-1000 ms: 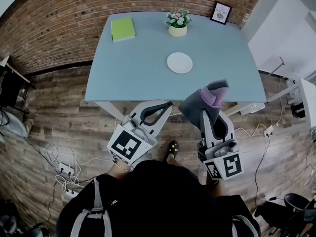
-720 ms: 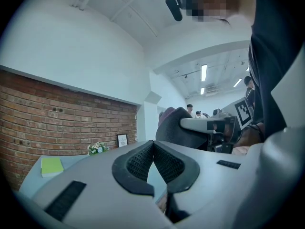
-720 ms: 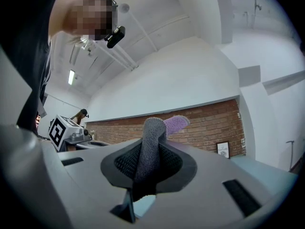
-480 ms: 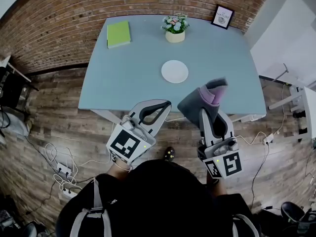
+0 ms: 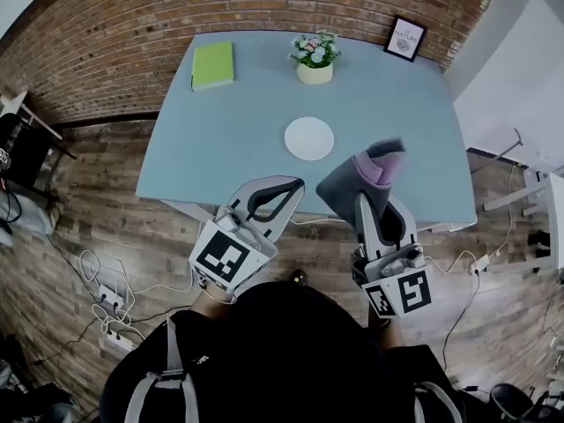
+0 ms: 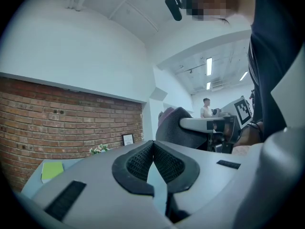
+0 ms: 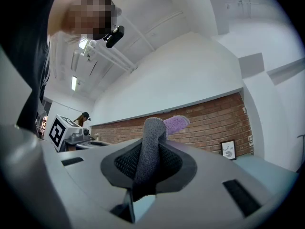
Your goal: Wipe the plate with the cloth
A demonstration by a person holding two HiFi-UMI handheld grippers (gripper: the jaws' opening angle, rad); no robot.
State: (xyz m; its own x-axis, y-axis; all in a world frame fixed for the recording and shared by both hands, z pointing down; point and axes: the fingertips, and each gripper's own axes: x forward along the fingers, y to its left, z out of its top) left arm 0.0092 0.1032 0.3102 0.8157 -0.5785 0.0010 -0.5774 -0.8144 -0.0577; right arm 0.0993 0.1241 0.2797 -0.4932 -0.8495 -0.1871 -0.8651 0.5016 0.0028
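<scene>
A round white plate (image 5: pixel 309 137) lies near the middle of the light blue table (image 5: pixel 229 122). My right gripper (image 5: pixel 363 190) is shut on a grey and purple cloth (image 5: pixel 370 173), held over the table's front edge, below and right of the plate. The cloth (image 7: pixel 151 142) stands up from between the right jaws, its purple end on top. My left gripper (image 5: pixel 296 185) is shut with nothing in it, at the front edge just left of the right one. The left gripper (image 6: pixel 153 147) shows its jaws pressed together, with the cloth (image 6: pixel 174 128) beyond them.
A green book (image 5: pixel 213 64) lies at the table's back left. A pot of flowers (image 5: pixel 315 55) stands at the back middle, a framed picture (image 5: pixel 405 40) at the back right by the brick wall. Cables (image 5: pixel 101 293) lie on the wooden floor at the left.
Both grippers have come closer to the table; its front edge now lies under their tips. The plate sits nearer to them in the head view. Both jaws stay as they were.
</scene>
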